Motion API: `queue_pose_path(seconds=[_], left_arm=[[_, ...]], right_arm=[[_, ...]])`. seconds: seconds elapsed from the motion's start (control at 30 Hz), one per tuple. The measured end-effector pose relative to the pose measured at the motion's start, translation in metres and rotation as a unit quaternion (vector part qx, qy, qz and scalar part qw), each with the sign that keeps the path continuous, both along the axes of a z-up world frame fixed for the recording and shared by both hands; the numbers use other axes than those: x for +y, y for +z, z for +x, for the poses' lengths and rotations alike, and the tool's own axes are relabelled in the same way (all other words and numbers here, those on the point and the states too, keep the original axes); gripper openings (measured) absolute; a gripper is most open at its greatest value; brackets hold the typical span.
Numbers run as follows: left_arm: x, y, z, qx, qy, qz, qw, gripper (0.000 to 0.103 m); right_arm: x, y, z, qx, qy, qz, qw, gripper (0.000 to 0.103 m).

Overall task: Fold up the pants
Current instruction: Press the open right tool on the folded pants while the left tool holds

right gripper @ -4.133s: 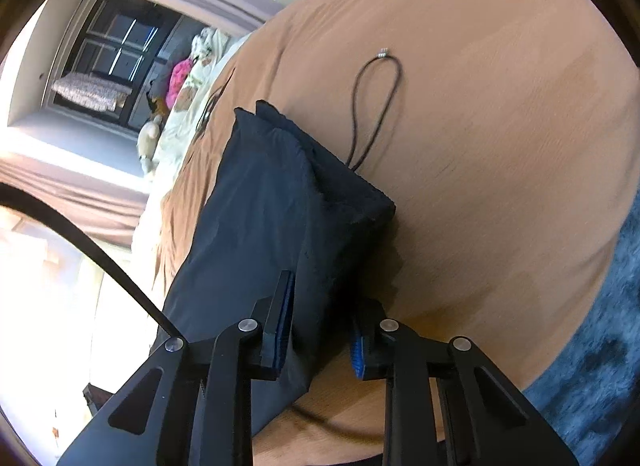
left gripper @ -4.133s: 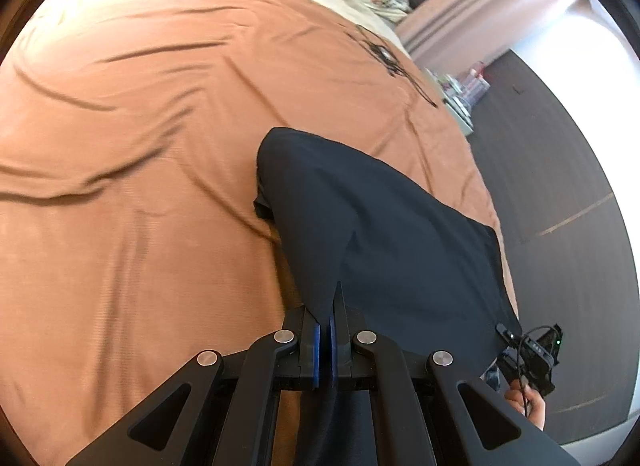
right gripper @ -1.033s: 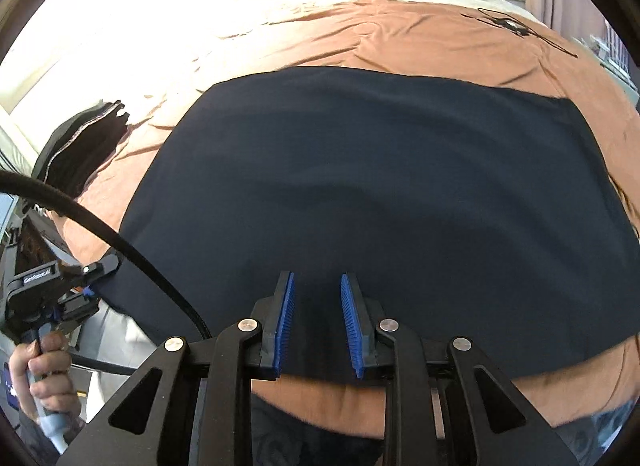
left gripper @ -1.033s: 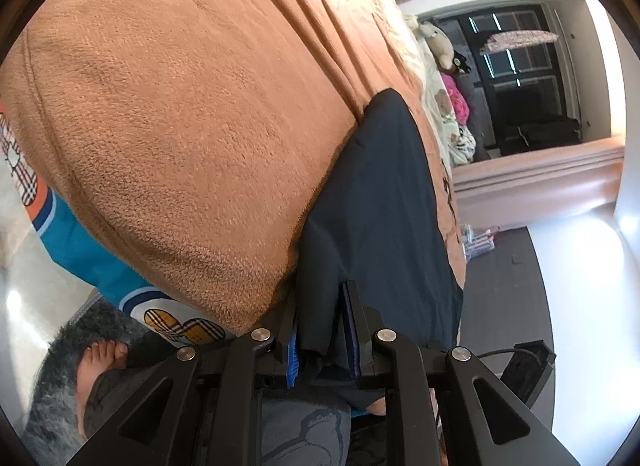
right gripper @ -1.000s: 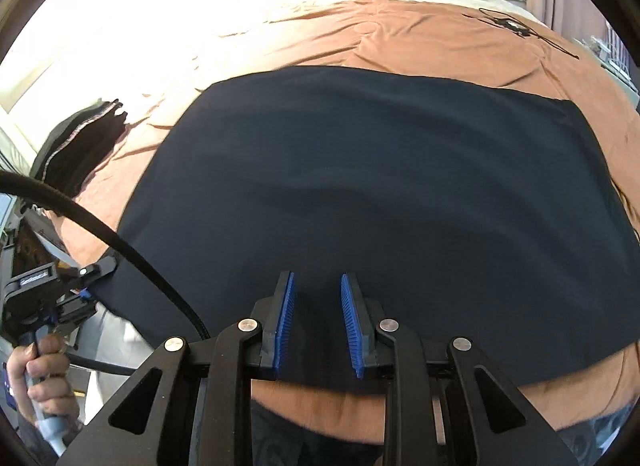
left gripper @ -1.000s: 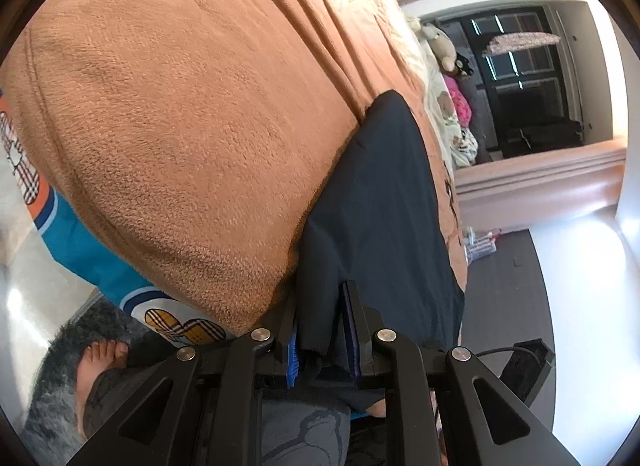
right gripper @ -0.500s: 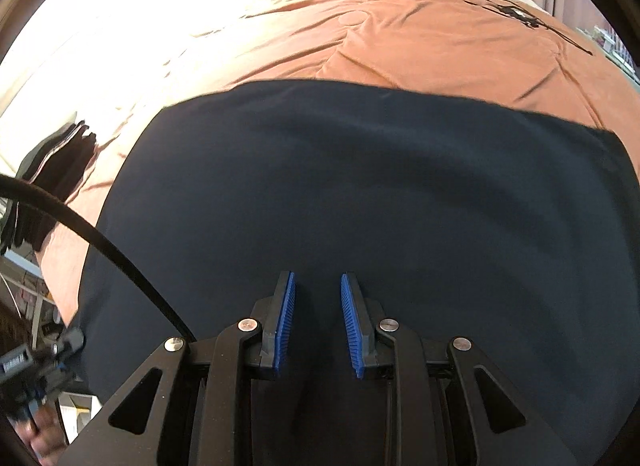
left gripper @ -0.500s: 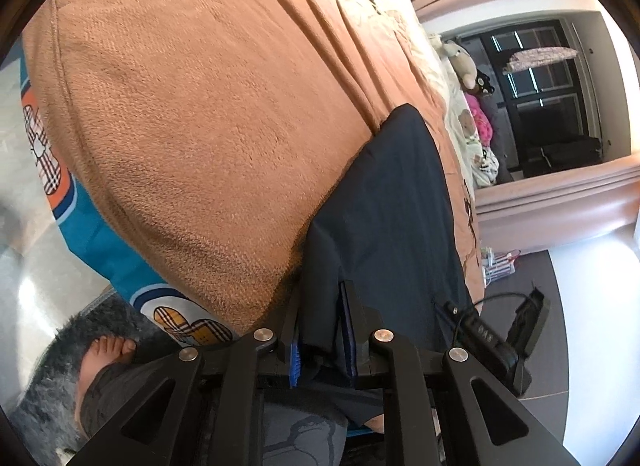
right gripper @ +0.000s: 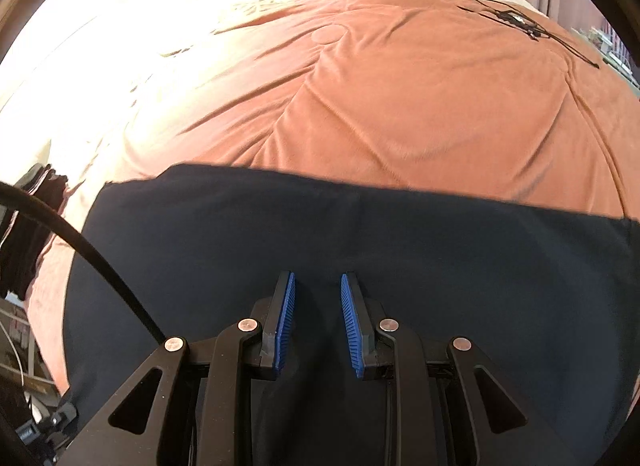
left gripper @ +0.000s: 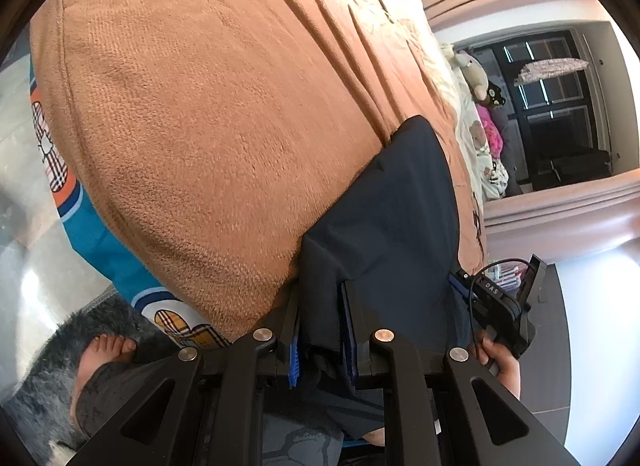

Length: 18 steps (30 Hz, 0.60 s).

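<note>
Lying flat on the orange bed (right gripper: 400, 105), the dark pants (right gripper: 360, 234) look soft and limp; the left gripper (left gripper: 320, 330) pinches their near corner at six o'clock, while the right gripper (right gripper: 318, 318) hovers above with fingers apart, holding nothing

The near end of the dark navy fabric pants (left gripper: 384, 225) passes between the blue-padded fingers of the left gripper (left gripper: 322, 340) and continues behind the black gripper frame, so its lower edge is not visible. In the right wrist view the pants (right gripper: 360, 234) run off the right and bottom picture edges, and the black frame of the right gripper (right gripper: 318, 322) covers the cloth beneath it. Contact between the right gripper's blue pads (right gripper: 285, 322) and the fabric cannot be determined. The far edge of the pants is slightly blurred. The dark stacked item (right gripper: 28, 234) at the left edge is cut off and cannot be identified.
</note>
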State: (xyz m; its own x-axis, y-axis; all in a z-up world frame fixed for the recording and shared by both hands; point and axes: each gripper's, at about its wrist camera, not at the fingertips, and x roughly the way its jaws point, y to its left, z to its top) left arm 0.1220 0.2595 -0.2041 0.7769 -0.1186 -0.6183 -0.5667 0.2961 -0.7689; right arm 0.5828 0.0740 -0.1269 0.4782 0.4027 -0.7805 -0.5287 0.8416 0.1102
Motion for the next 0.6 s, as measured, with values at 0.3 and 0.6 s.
queue_pose_path(seconds=[0.3,0.6], left_arm=[[0.001,0.0,0.004,0.0,0.004,0.002,1.0,0.017],[0.002,0.01,0.0,-0.022,-0.002,0.008,0.9997,0.011]], right_arm=[[0.002,0.0,0.014,-0.002,-0.01,-0.011,1.0,0.022],[-0.007,-0.002,-0.014,0.01,0.001,-0.005,1.0,0.022]])
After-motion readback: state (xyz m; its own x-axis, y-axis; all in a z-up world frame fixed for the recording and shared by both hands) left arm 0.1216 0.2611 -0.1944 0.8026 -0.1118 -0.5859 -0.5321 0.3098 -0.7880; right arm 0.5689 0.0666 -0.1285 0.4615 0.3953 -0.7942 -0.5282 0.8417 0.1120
